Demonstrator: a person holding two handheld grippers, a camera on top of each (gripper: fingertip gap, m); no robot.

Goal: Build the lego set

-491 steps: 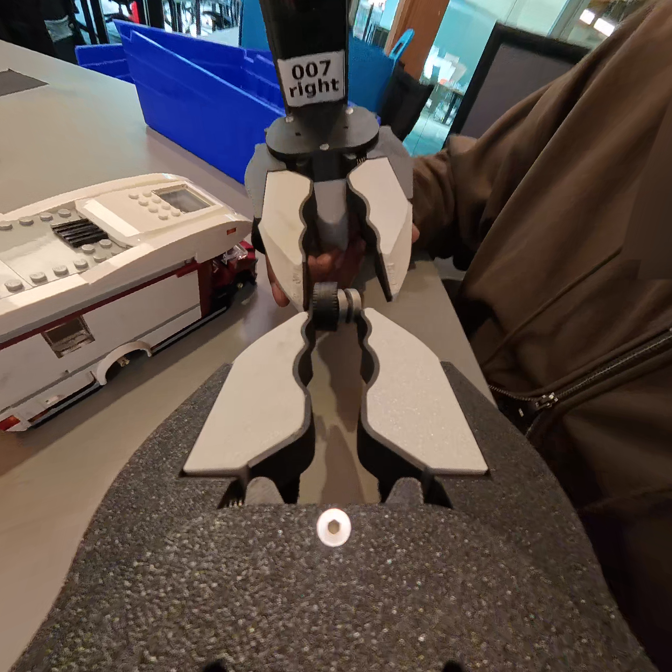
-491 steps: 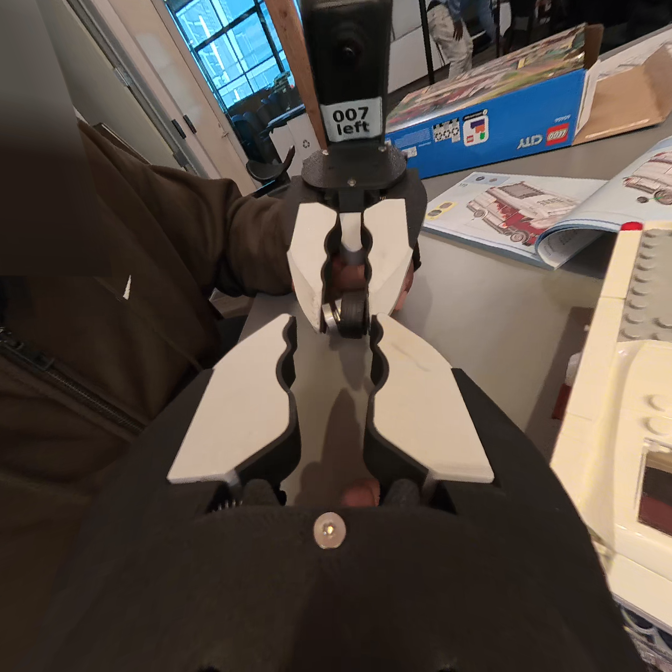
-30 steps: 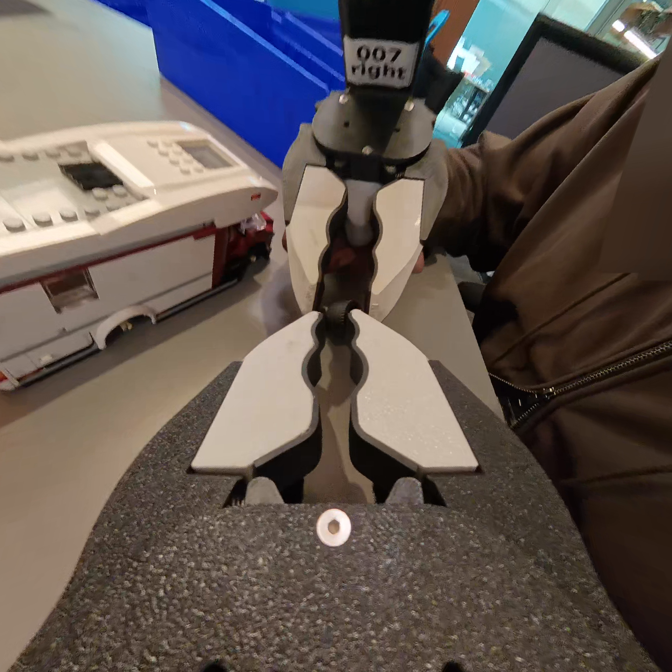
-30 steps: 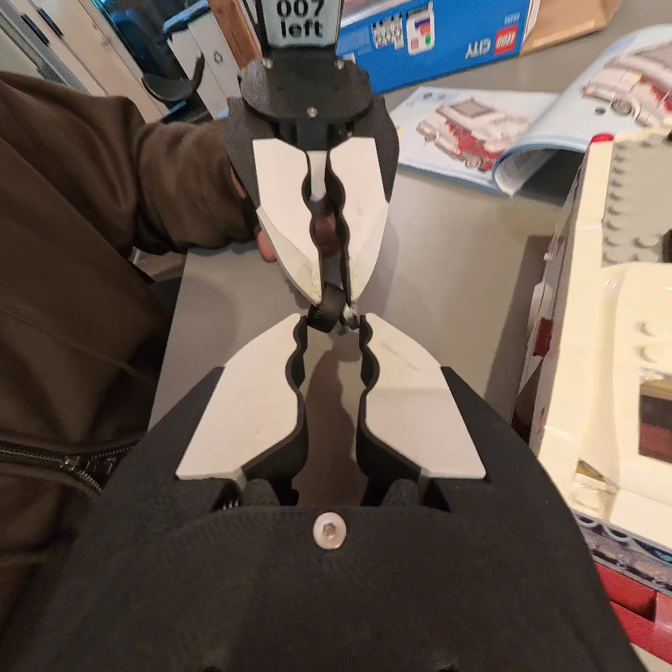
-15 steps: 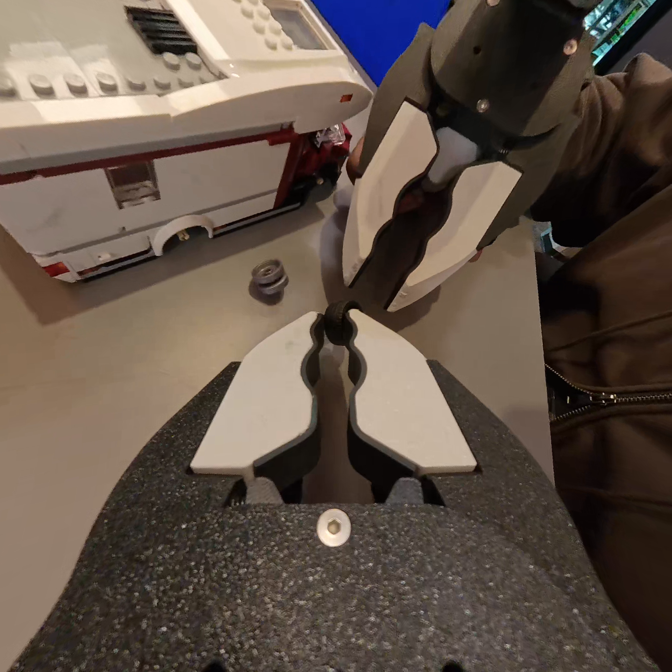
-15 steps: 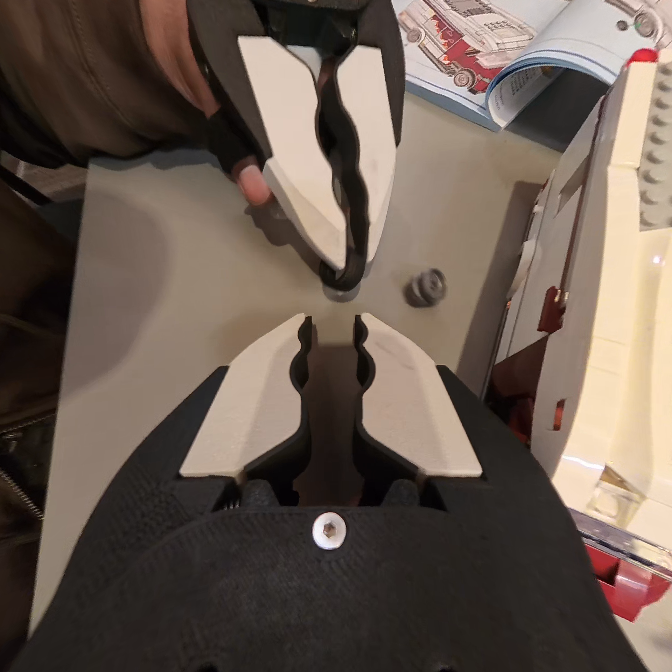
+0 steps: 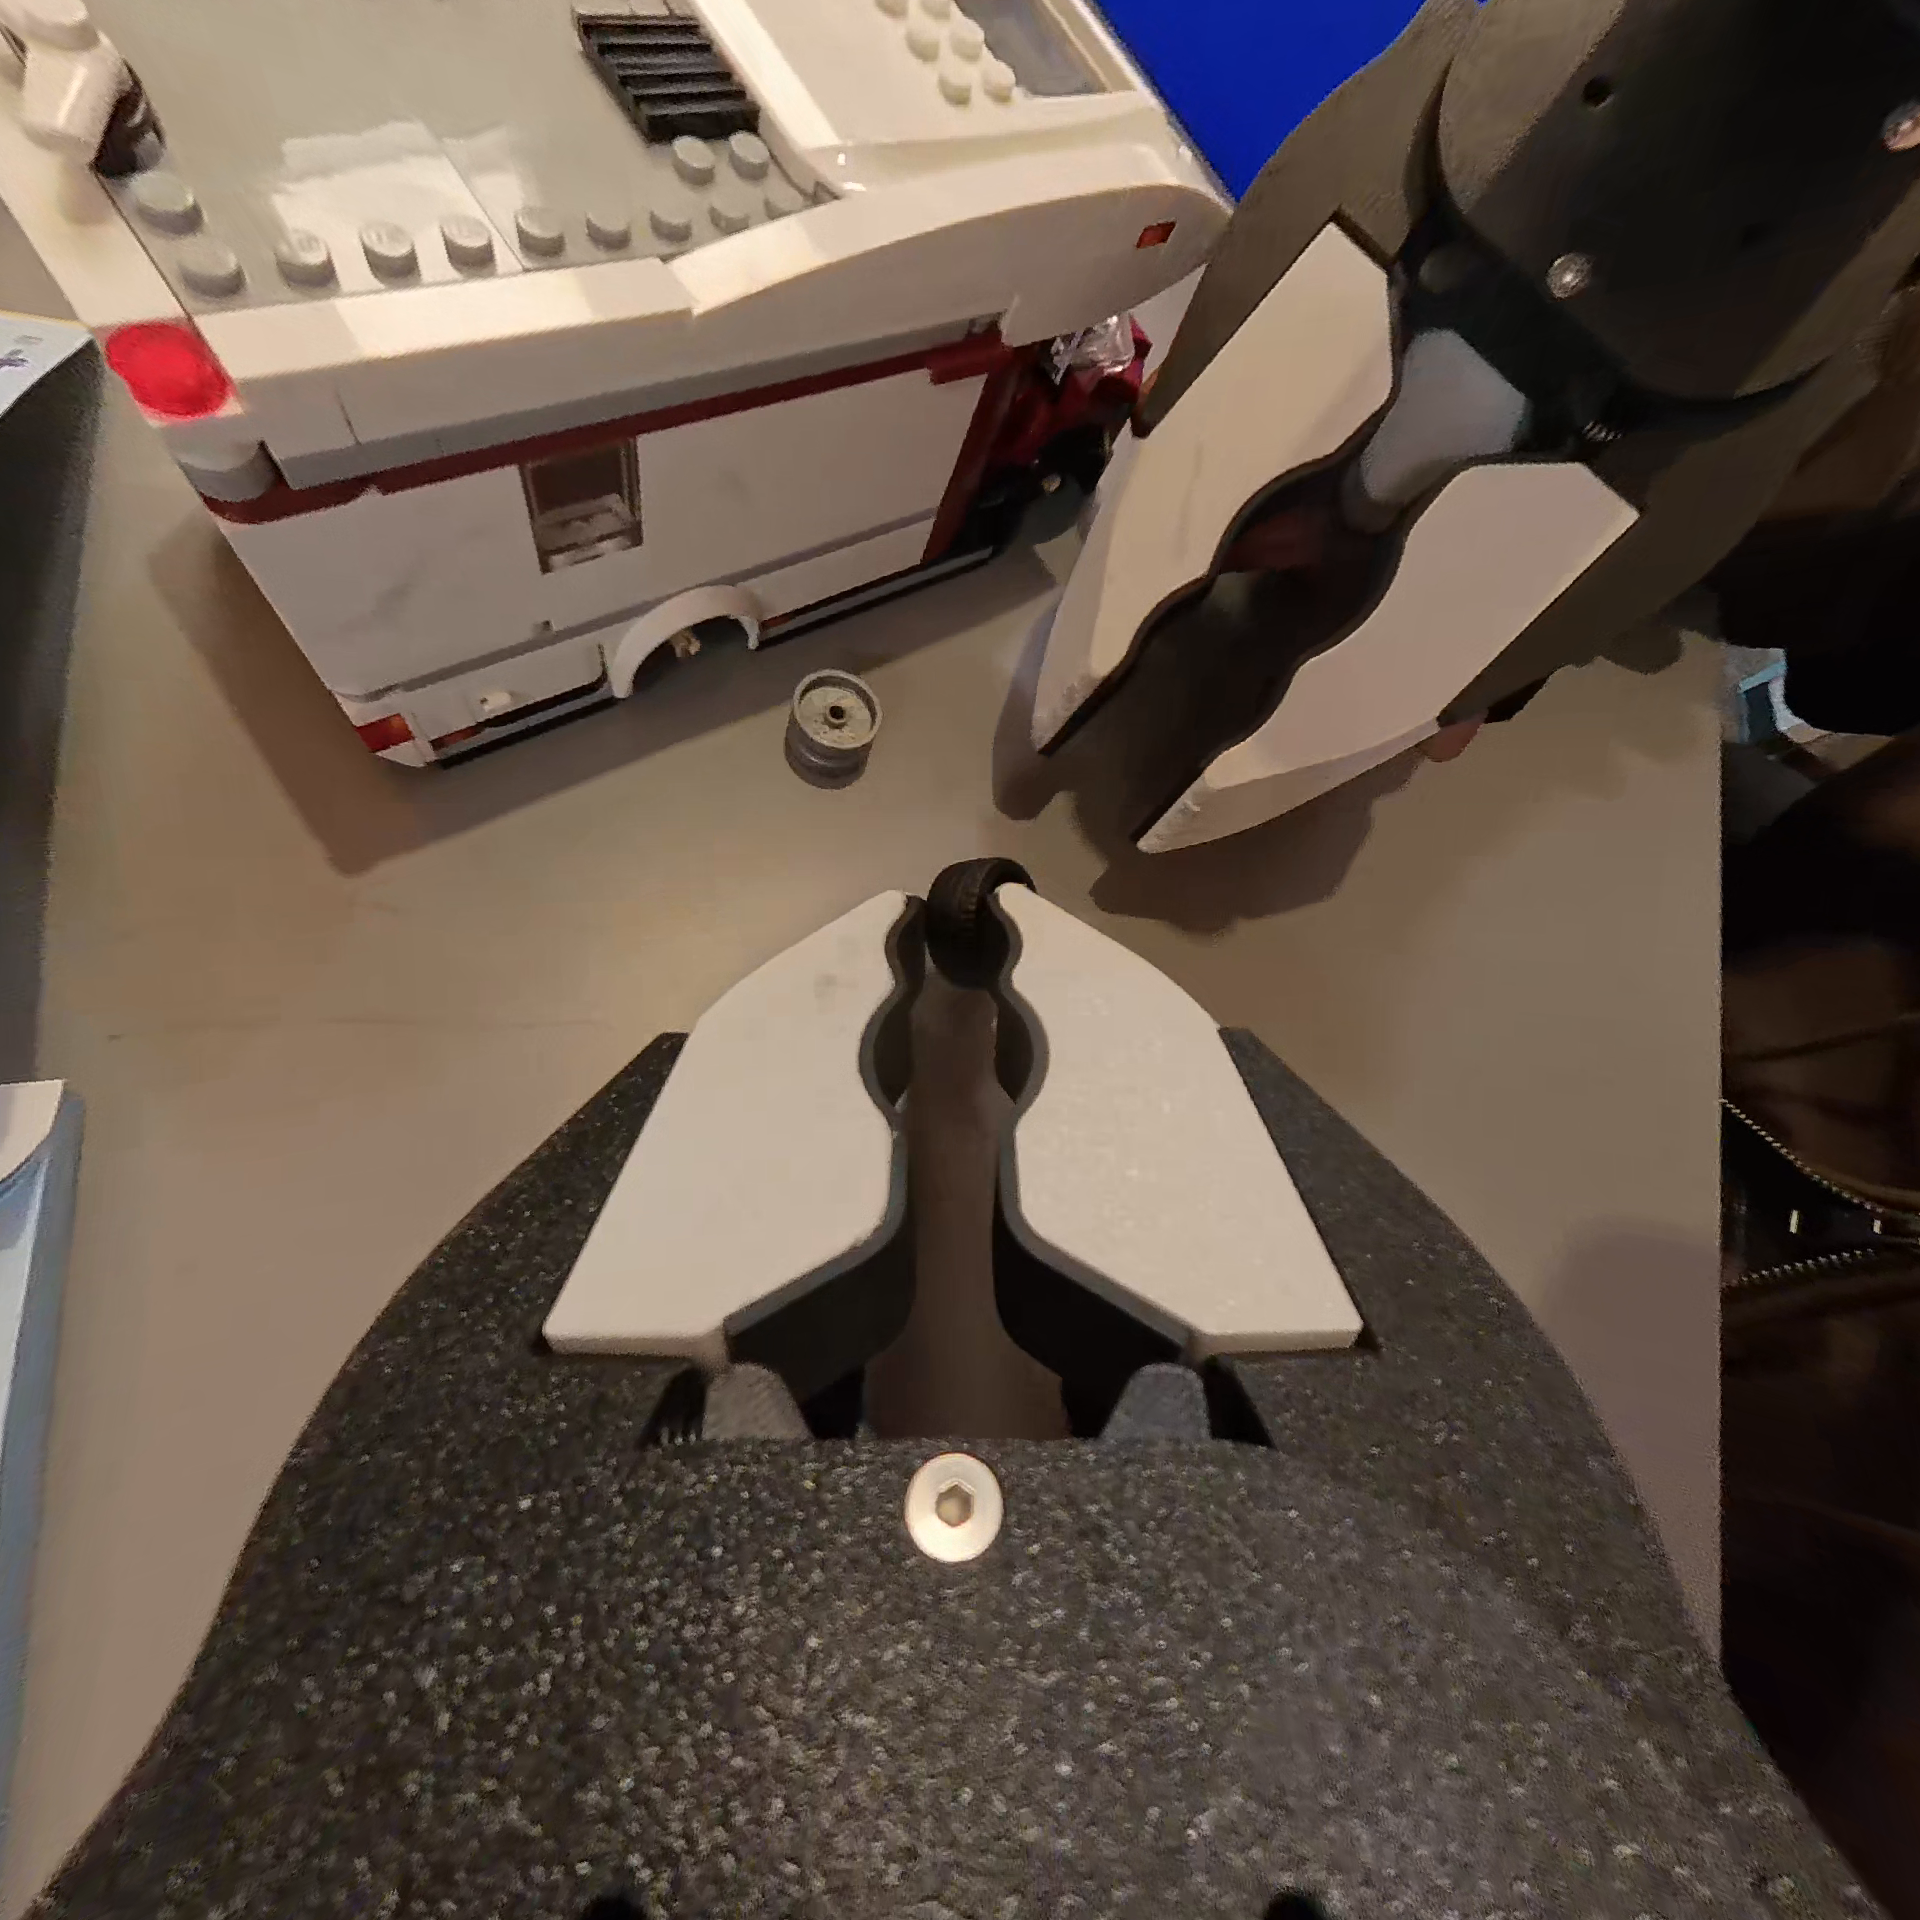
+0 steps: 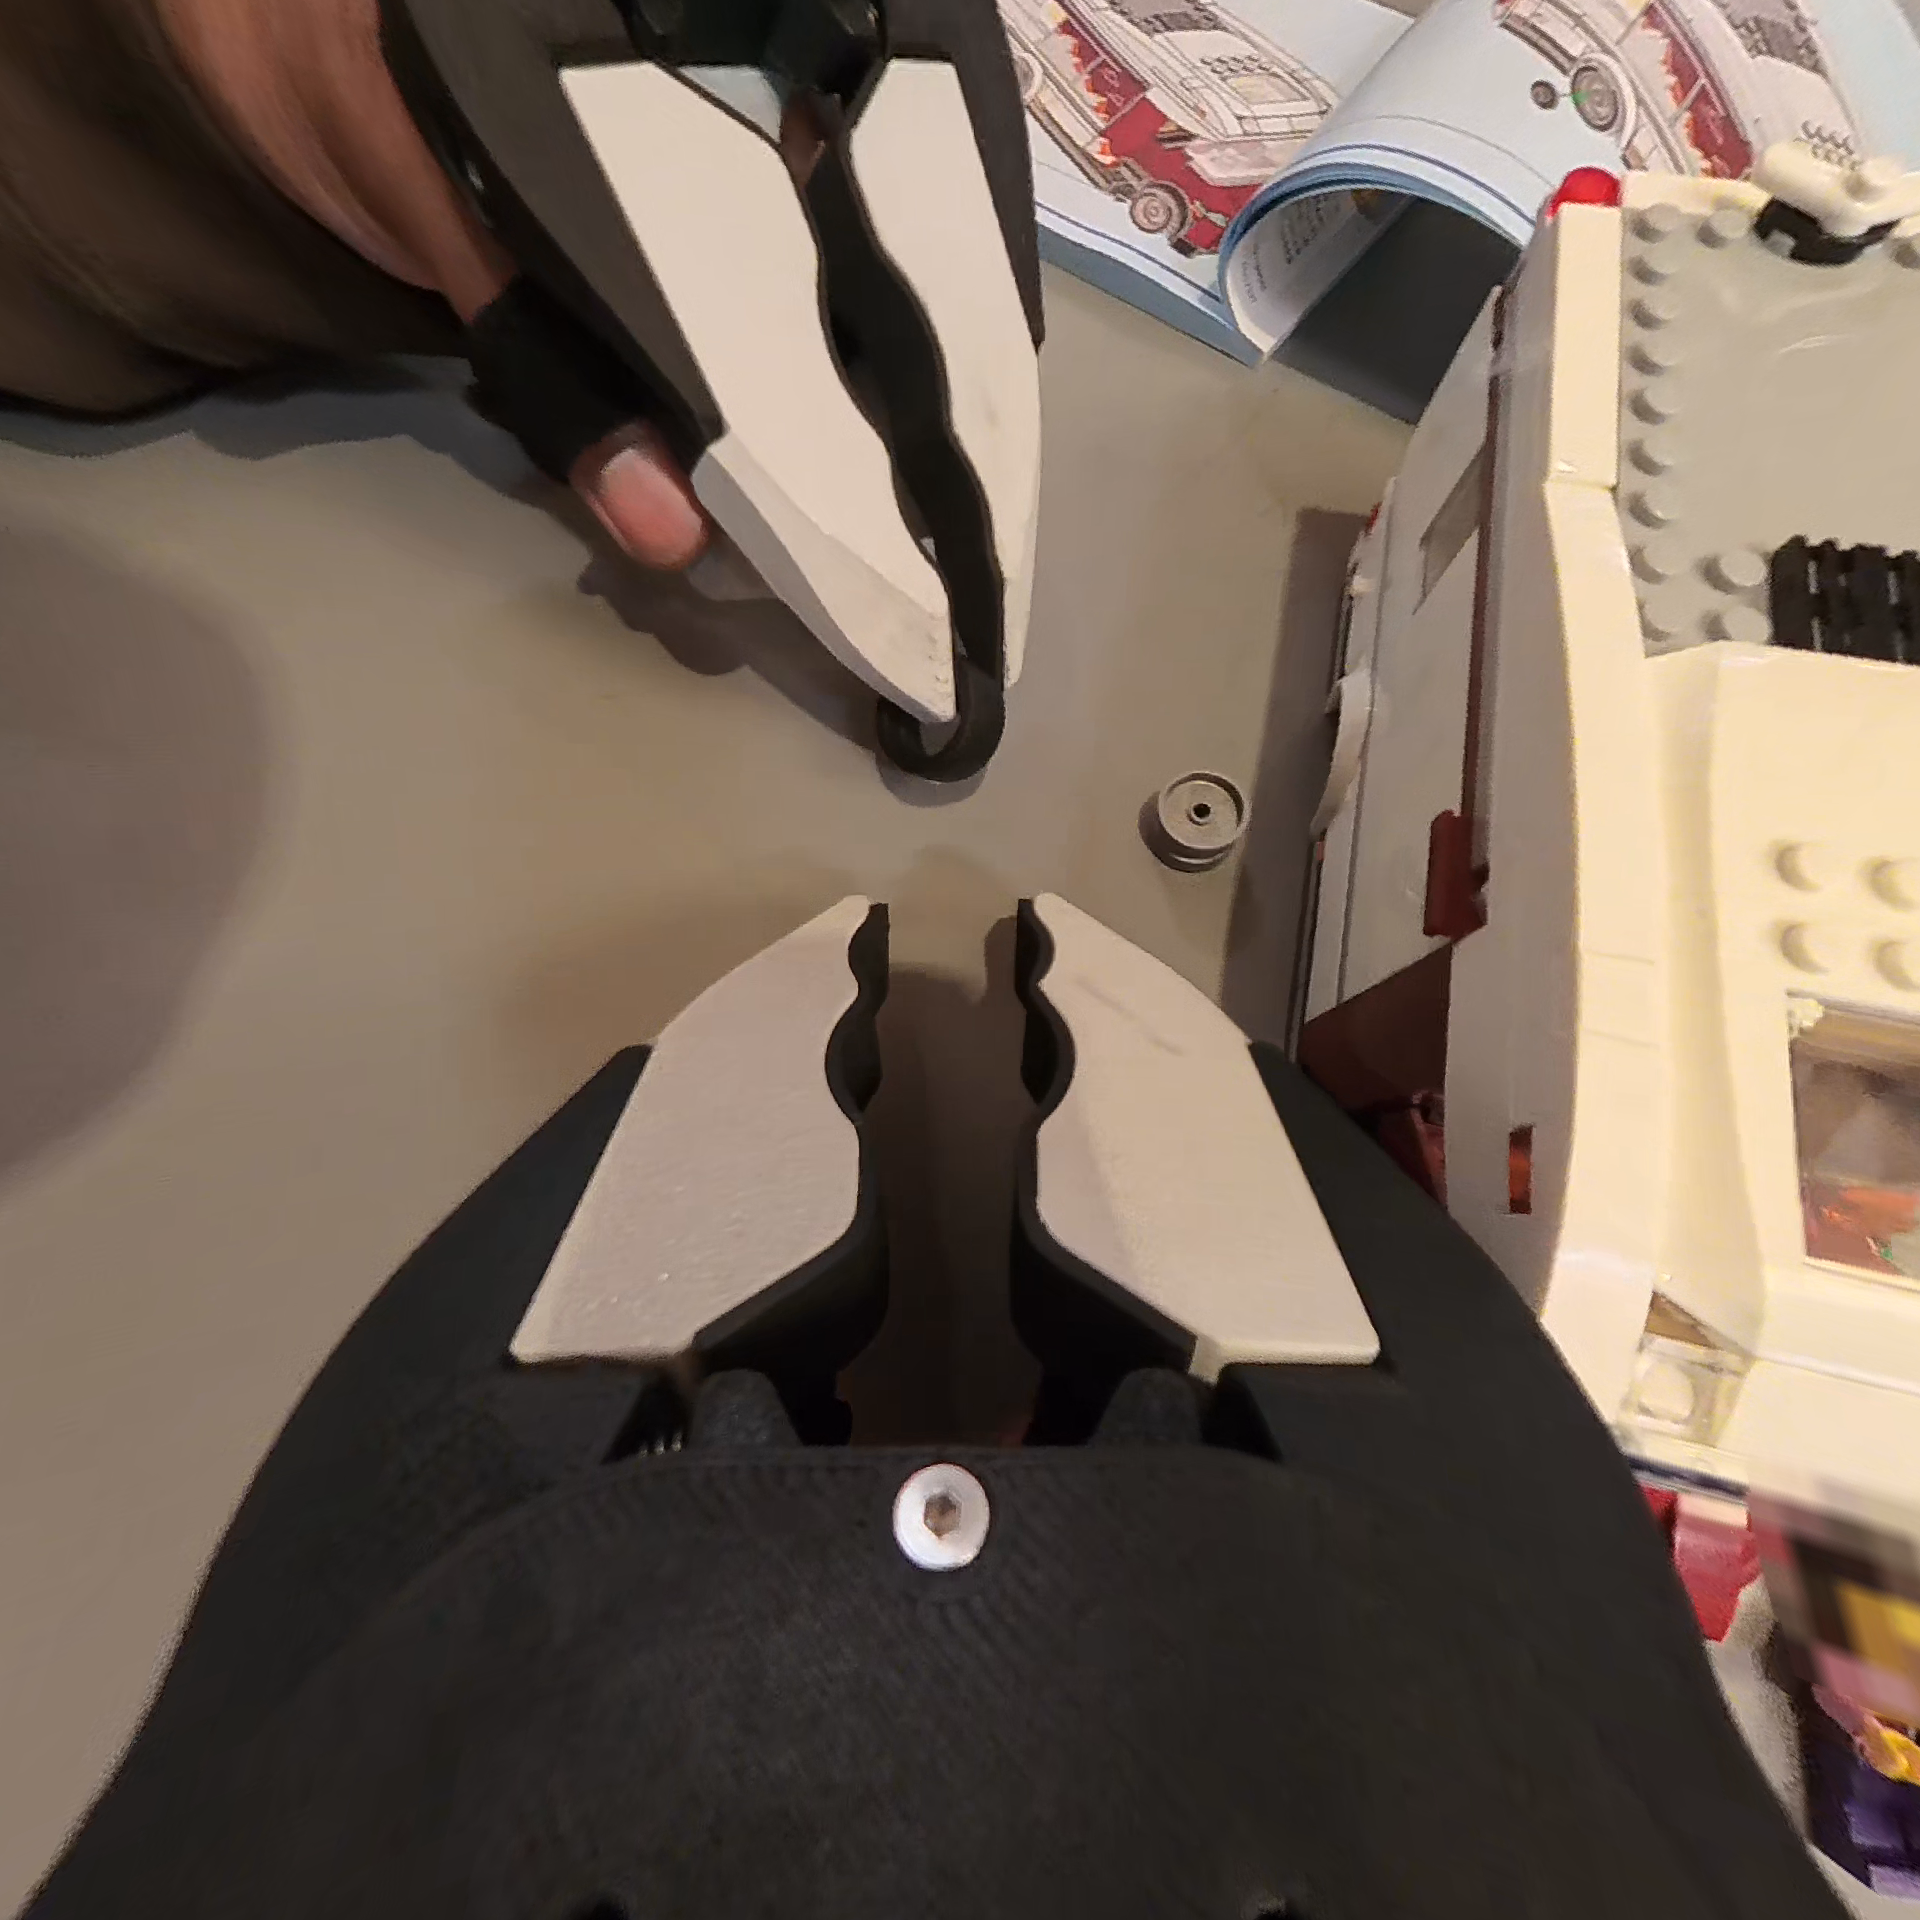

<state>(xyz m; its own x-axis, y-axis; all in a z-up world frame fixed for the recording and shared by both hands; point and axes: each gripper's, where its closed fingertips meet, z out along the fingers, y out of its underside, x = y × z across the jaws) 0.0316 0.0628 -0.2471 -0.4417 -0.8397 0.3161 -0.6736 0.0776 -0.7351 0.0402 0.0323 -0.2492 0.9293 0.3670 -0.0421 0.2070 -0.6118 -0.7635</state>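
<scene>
Tyre (black rubber) pinched in left claw. Grey wheel hub lies bare on bench beside camper model; right claw gapes narrowly, empty.

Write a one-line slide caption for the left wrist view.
Left claw pinching a black rubber tyre; grey wheel hub on the table beside the white brick-built camper; right claw open.

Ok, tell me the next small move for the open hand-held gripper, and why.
Probably shift the right hand-held gripper sideways over the grey wheel hub and lower to close on it. Its fingers stand apart with nothing between them, the hub lies loose on the table beside the white camper model, and the left hand-held gripper is already clamped on the black tyre.
</scene>
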